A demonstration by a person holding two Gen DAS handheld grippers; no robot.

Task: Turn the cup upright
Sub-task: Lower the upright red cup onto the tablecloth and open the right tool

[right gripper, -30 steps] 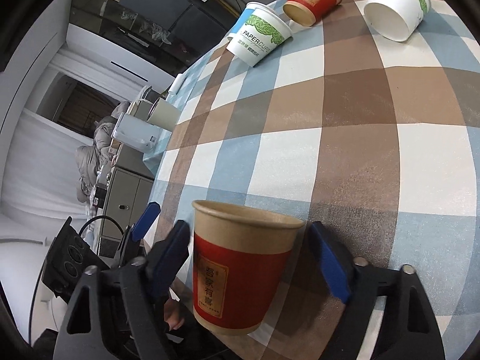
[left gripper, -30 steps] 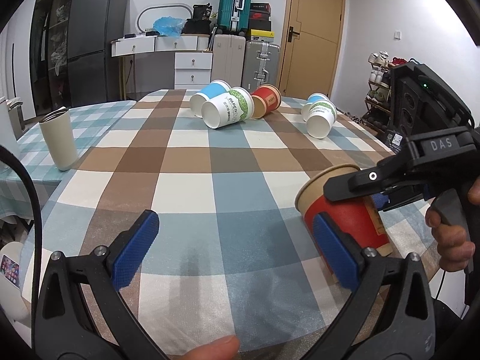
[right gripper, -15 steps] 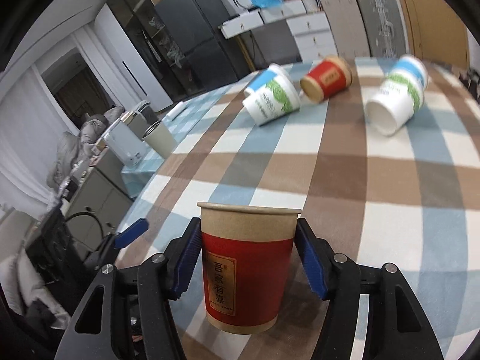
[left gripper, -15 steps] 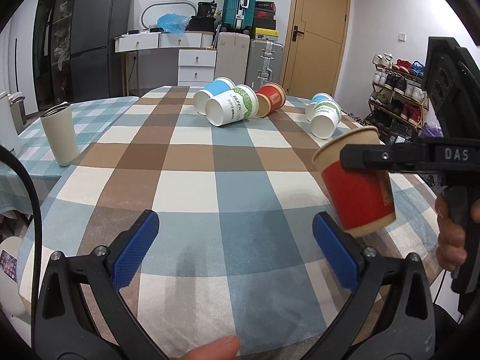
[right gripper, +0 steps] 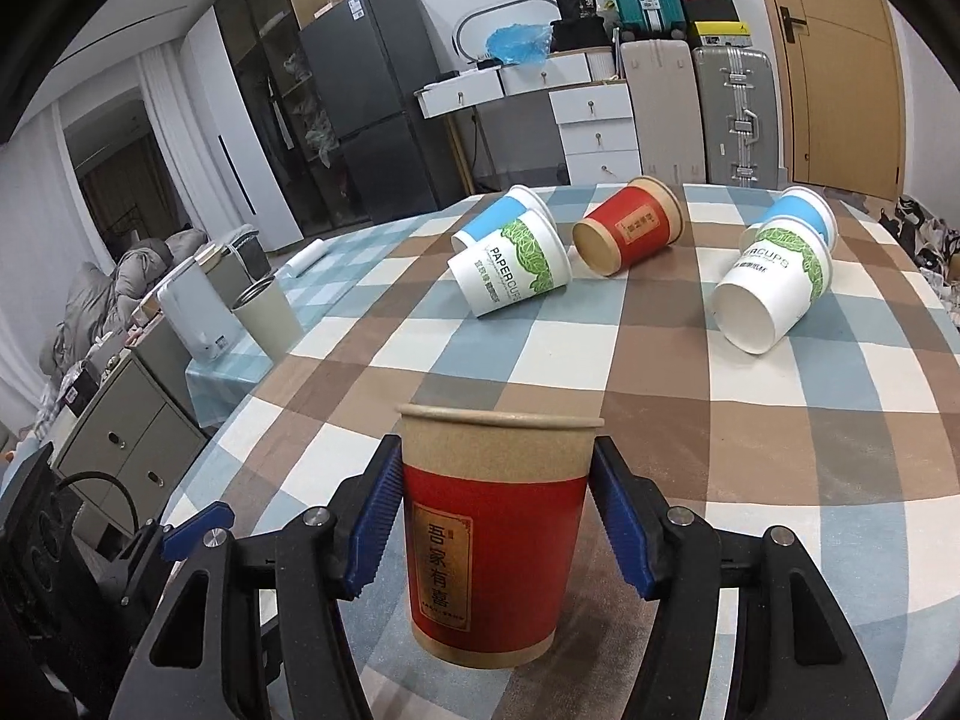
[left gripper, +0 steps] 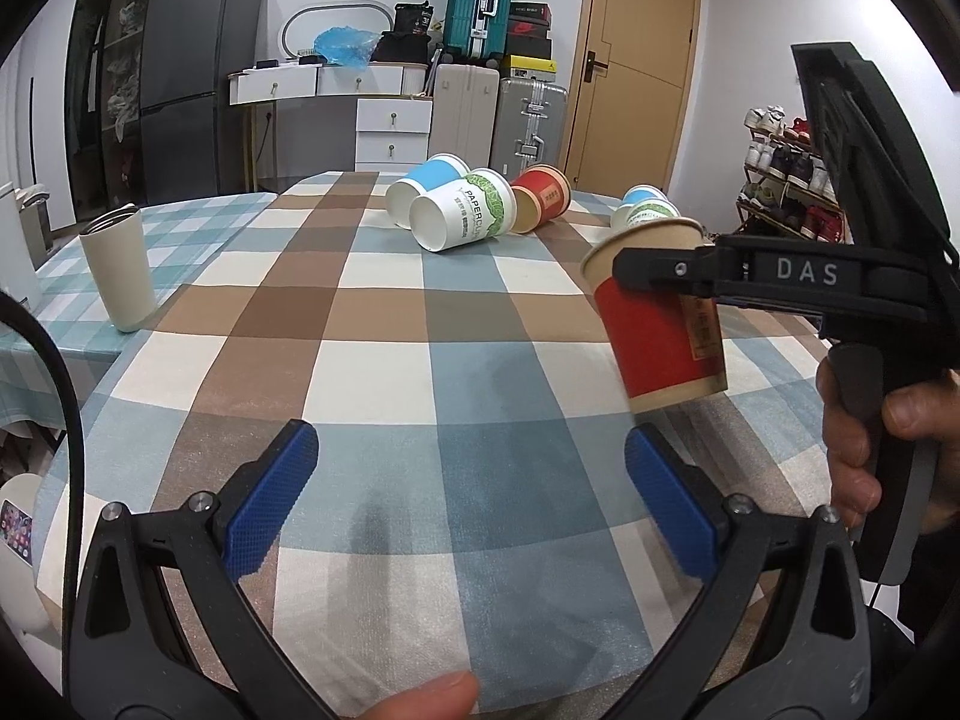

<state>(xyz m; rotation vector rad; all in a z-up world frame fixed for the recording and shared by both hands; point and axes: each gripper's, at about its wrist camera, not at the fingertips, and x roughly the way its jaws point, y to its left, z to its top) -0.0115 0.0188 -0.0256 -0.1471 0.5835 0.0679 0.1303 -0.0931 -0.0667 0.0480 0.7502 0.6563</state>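
My right gripper [right gripper: 495,525] is shut on a red and brown paper cup [right gripper: 495,546] and holds it upright, mouth up, a little above the checked tablecloth [right gripper: 750,444]. In the left wrist view the same cup [left gripper: 657,327] hangs at the right, clamped by the black right gripper [left gripper: 654,276]. My left gripper [left gripper: 471,507] is open and empty, low over the near part of the table, left of the held cup.
Several paper cups lie on their sides at the far end: a white and green one [right gripper: 510,276], a blue one [right gripper: 495,219], a red one [right gripper: 627,228], and a pair at the right [right gripper: 774,282]. A beige tumbler [left gripper: 117,270] stands at the left.
The right gripper has turned the red cup from lying tilted near the table to upright, and lifted it. The left gripper has stayed open in place.
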